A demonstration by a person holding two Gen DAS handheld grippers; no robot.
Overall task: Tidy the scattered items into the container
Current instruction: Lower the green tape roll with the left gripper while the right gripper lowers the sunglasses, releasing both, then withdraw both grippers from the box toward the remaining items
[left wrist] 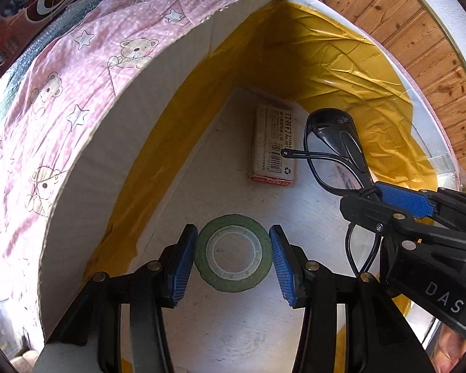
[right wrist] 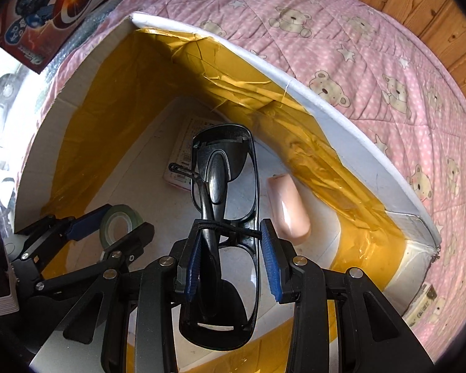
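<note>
Inside box, left side: green roll of tape with clear plastic core (left wrist: 233, 252) lying flat on white floor, dead centre between blue pads of left gripper (left wrist: 233, 259); slim gaps either side, so spread around roll, not clamped.
Inside box, right side: black plastic-framed glasses with folded temples (right wrist: 225, 217) standing between pads of right gripper (right wrist: 230, 259); left pad against folded temples, right pad near frame edge, so apparently loosely held or just let go, cannot tell which.
Long axis of glasses: running 6 to 12 o'clock in right wrist view, in line with fingers.
Bearing from left gripper: glasses at 2 o'clock, near; right gripper nearer to them by far.
Container: white cardboard box lined with crinkled yellow tape (right wrist: 341, 133), resting on pink quilt printed with bears and stars (right wrist: 372, 49).
Contents: tape roll, glasses, small staple box with barcode (left wrist: 272, 147) at 12 o'clock from left gripper, pale pink oblong case (right wrist: 289, 208) at 1 o'clock from right gripper, just beside glasses.
Judgement: both items already inside; pulling straight back probably suffices.
</note>
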